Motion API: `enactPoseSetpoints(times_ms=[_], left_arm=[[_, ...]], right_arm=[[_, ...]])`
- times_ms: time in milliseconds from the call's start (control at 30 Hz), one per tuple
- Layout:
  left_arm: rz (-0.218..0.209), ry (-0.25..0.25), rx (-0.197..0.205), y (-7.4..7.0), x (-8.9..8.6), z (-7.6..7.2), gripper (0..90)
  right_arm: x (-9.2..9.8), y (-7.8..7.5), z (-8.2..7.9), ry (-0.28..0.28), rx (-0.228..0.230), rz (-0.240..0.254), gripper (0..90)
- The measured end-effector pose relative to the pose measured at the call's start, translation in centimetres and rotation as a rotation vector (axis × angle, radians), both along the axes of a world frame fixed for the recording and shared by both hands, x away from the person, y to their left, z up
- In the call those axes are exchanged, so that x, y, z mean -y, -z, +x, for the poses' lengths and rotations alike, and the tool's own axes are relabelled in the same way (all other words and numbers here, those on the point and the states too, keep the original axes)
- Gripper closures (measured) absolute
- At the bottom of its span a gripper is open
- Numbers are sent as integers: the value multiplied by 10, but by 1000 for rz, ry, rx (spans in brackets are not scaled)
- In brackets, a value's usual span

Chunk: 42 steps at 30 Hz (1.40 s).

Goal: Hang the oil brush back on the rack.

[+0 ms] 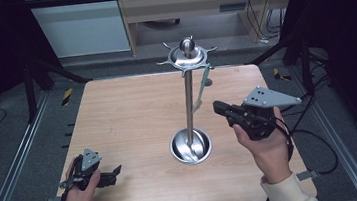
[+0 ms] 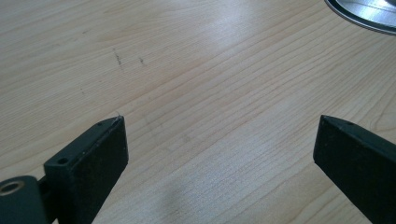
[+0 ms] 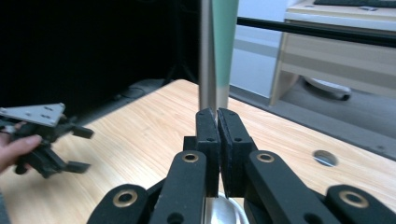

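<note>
The pale green strip (image 1: 199, 94) hanging on the tall steel hook stand (image 1: 188, 99) was not yet gripped: right gripper (image 3: 217, 116) closed empty near it, left gripper (image 2: 219, 140) open on wooden table (image 1: 128, 116).

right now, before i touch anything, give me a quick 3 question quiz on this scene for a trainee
1. True or false: the jaws of the left gripper are shut.
2. What does the pole of the stand rise from? A: a metal bowl. B: a wooden block. C: a plastic cup.
3. What colour is the strip that hangs beside the pole?

Key
1. False: the jaws stand wide apart over bare table.
2. A.
3. Pale green.
</note>
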<state>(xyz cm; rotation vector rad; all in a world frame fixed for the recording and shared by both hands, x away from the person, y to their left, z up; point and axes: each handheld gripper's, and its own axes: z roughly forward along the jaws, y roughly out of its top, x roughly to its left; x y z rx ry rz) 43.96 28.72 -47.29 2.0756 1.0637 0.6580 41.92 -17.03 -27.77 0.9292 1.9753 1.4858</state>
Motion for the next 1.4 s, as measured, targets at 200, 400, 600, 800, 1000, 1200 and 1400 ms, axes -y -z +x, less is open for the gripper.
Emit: enactPoseSetpoints(times_ms=[200,400,600,800,1000,1200,1400], left_arm=[[1,1,0,0,0,0,28],[2,2,-1,0,1,0,28],[2,1,0,0,0,0,28],[2,2,-1,0,1,0,28],[4,3,-2,1,1,0,28],[3,2,-1,1,1,0,28],[5,3,-2,1,1,0,28]], right_arm=[[12,-6,-7,45,11,-46,877],[26,-7,-10,72,7,-53,867],[31,-6,-9,93,8,-56,775],[35,-3,-4,124,-12,-59,576],[41,-2,0,138,-31,-55,442],[49,2,2,167,-34,-53,325],[57,5,4,232,-11,-67,203]])
